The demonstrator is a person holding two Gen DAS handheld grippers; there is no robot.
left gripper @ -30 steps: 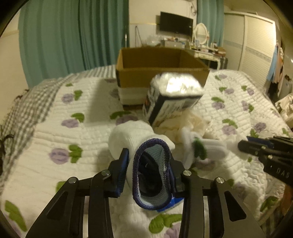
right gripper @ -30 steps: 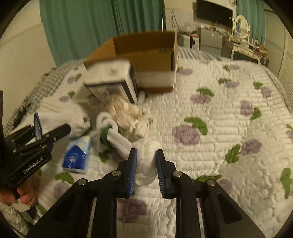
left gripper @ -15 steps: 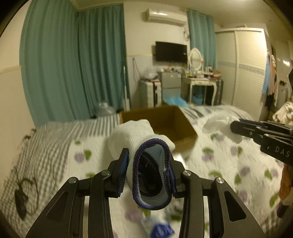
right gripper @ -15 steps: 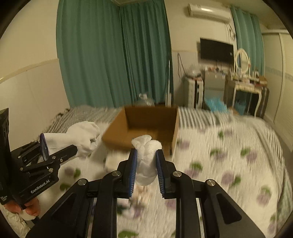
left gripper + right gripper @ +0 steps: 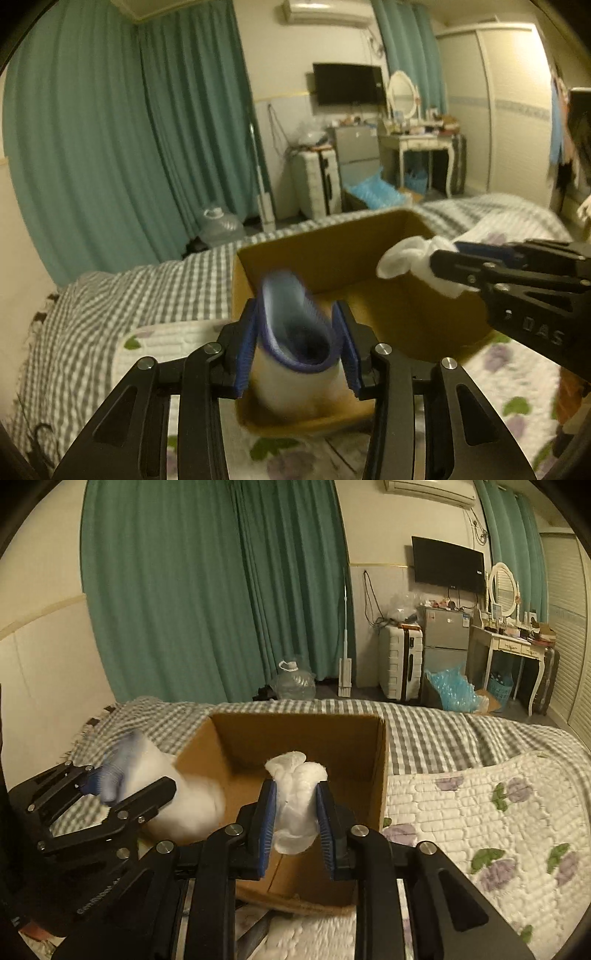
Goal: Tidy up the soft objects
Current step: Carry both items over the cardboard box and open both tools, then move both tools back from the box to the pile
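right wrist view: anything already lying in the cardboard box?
No. The visible floor of the cardboard box is bare brown card; the white knotted rope is clamped in the right tool above it.

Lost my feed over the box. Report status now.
Left tongs shut on blue-cuffed white sock. Right tongs shut on white rope toy. Both above open cardboard box. Nothing blocking the drop.

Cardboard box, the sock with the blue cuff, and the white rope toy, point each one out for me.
cardboard box (image 5: 295,738), right wrist view, on its inner back wall.
sock with the blue cuff (image 5: 291,332), left wrist view, on the open cuff.
white rope toy (image 5: 297,805), right wrist view, on the bundle's middle.
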